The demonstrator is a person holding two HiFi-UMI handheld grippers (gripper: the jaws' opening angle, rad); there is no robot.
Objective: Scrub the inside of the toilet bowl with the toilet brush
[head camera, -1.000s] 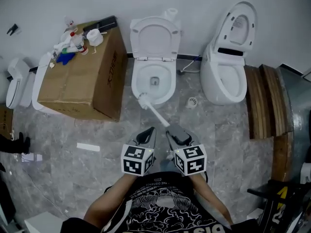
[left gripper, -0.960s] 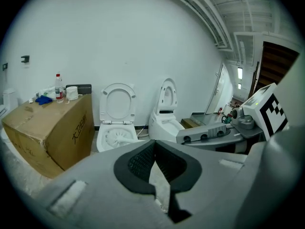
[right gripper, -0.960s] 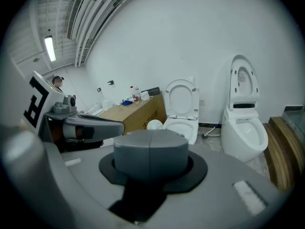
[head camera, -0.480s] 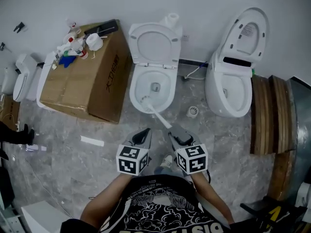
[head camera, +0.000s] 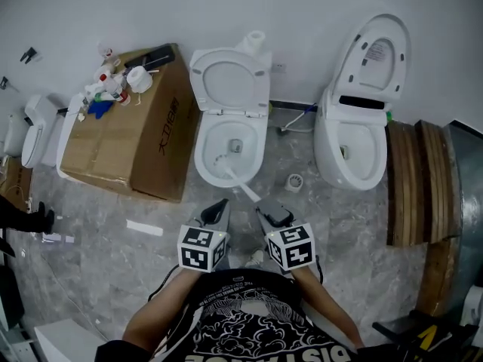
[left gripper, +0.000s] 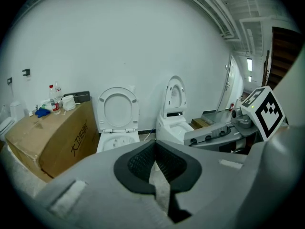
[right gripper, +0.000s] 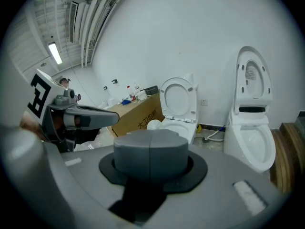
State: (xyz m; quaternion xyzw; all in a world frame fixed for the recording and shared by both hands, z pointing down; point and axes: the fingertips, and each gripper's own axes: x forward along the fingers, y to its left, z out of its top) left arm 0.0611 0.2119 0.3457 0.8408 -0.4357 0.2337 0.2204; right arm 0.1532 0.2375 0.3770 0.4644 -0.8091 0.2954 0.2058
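Note:
The white toilet (head camera: 202, 153) stands open against the wall, its lid raised. A white toilet brush (head camera: 221, 162) has its head down inside the bowl near the front left wall. Its pale handle slants back to my right gripper (head camera: 266, 204), which is shut on the handle's grey end (right gripper: 150, 154). The brush head (right gripper: 153, 124) shows over the bowl in the right gripper view. My left gripper (head camera: 220, 206) hovers beside it, just short of the bowl, shut with its pads (left gripper: 143, 162) pressed together and nothing between them.
A large cardboard box (head camera: 121, 142) with bottles and a roll on top stands left of the toilet. A second white toilet (head camera: 351, 153) stands to the right, wooden boards (head camera: 411, 172) beyond it. A small white round piece (head camera: 293, 182) and a white strip (head camera: 143, 228) lie on the grey floor.
The brush head has gone from the bowl's front rim down into the bowl. Both grippers have moved closer to the toilet.

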